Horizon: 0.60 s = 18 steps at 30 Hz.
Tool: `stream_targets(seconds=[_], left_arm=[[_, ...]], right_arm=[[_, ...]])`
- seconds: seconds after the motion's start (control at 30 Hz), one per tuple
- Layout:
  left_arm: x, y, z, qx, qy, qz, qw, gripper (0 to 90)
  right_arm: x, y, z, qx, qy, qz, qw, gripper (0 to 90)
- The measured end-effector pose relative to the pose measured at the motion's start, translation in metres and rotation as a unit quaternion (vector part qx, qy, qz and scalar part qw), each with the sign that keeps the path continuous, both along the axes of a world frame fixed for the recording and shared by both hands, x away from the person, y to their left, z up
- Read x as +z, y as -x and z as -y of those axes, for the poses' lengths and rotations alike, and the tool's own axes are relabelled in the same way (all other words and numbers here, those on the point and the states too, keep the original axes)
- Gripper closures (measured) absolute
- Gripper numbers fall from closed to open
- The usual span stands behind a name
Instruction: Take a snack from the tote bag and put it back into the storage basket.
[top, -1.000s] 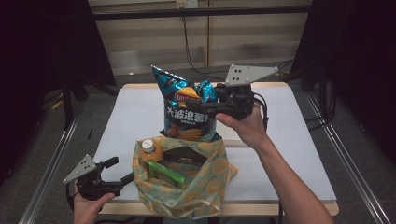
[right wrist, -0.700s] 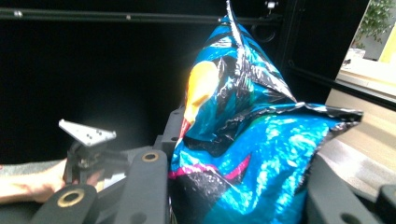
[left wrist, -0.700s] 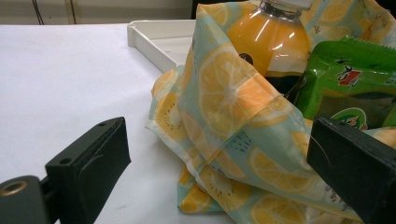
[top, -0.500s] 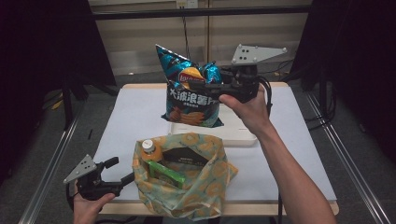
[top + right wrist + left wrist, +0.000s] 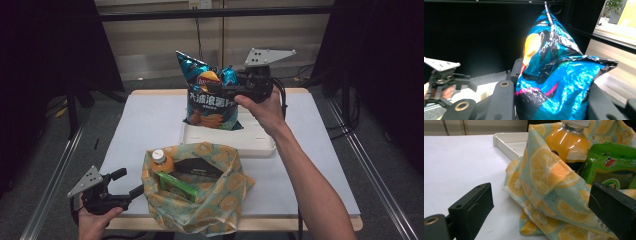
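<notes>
A: What does the chip bag [image 5: 210, 97] look like?
B: Shiny blue and puffy, with a yellow spot and white letters.
A: Where is it?
B: Up over the tray [image 5: 227, 142]. The right gripper [image 5: 225, 90] squeezes its top. The left gripper [image 5: 129, 184] is wide apart by the cloth bag [image 5: 220, 200].

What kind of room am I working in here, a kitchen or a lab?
Most likely a lab or recording rig, not a kitchen: a bare white table stands between dark curtains, with metal rails on the floor alongside it and cables running up the back wall.
</notes>
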<state>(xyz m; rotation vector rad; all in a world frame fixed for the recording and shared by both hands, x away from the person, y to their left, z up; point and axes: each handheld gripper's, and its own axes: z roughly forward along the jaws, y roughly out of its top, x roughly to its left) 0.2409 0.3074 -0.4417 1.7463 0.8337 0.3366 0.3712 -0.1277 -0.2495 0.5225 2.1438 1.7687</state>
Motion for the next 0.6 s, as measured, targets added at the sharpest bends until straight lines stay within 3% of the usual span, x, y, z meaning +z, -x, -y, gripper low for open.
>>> stream_targets(seconds=[0.1, 0.23, 0.3, 0.43, 0.6], left_arm=[[0.0, 0.001, 0.0, -0.001, 0.004, -0.002, 1.0, 5.2], [0.0, 0.002, 0.0, 0.015, -0.001, 0.004, 0.9999, 4.3], [0.0, 0.002, -0.002, -0.003, 0.009, 0.004, 0.9999, 3.4], [0.001, 0.003, -0.008, 0.007, 0.018, 0.005, 0.9998, 2.8], [0.0, 0.003, -0.011, 0.026, 0.011, 0.002, 0.9996, 2.8]], right_arm=[[-0.011, -0.014, -0.003, -0.004, 0.001, -0.012, 0.9999, 63.5], [-0.025, -0.028, -0.01, -0.001, 0.015, -0.025, 0.9996, 63.5], [-0.033, -0.036, -0.013, -0.001, 0.017, -0.031, 0.9994, 63.4], [-0.047, -0.05, -0.017, 0.002, 0.018, -0.036, 0.9992, 63.2], [-0.064, -0.067, -0.023, -0.002, 0.031, -0.045, 0.9985, 63.2]])
